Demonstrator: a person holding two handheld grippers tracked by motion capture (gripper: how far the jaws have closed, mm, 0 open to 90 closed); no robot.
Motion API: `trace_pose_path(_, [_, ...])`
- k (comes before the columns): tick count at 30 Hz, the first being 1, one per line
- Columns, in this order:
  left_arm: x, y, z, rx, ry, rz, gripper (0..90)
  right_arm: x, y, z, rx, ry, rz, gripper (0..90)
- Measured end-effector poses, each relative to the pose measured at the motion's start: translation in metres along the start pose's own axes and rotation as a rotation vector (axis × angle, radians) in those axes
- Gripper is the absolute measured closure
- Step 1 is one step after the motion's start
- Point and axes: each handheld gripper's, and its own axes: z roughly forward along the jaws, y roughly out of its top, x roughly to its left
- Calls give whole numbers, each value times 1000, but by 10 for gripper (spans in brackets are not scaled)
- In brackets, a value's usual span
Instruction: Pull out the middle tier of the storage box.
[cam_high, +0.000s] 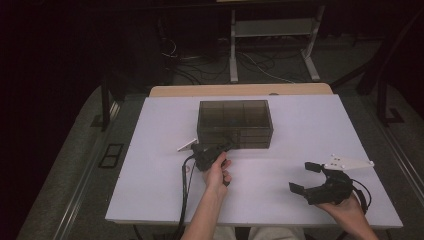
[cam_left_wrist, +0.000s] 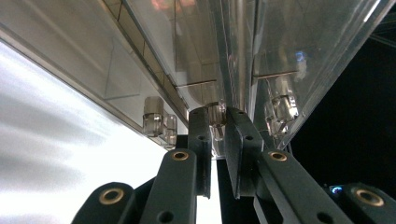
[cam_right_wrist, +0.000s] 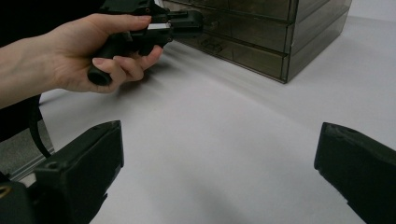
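Note:
A smoky clear box of small drawers (cam_high: 235, 122) stands mid-table, seen from the right gripper view as a stack of drawer fronts (cam_right_wrist: 261, 32). My left gripper (cam_high: 227, 146) reaches level against its lower front. In the left gripper view its jaws (cam_left_wrist: 217, 116) stand almost together, pinching a clear drawer knob (cam_left_wrist: 215, 113). From the right gripper view, a hand (cam_right_wrist: 93, 51) holds that left gripper (cam_right_wrist: 187, 23) at the box. My right gripper (cam_high: 301, 177) rests near the table's front right, jaws wide apart (cam_right_wrist: 218, 140) with nothing between them.
The white table (cam_high: 300, 125) has bare room left and right of the box. Two more clear knobs (cam_left_wrist: 154, 121) (cam_left_wrist: 282, 109) flank the gripped one. A black cable (cam_high: 186, 190) trails off the front edge. Cables and a metal frame (cam_high: 272, 30) lie on the floor beyond.

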Motion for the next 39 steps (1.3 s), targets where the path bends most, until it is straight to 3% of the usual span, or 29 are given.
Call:
trace_pose_path(2, [-2,1,0,2,11,-19,806,0,0,0,1,2,1,8])
trace_pose_path(9, [-4,0,0,2,27,-27,809,0,0,0,3,5,1,9])
trace_pose_path(39, [-4,-16,-11,-30,19,-31,809,0,0,2,6,1,-5,9])
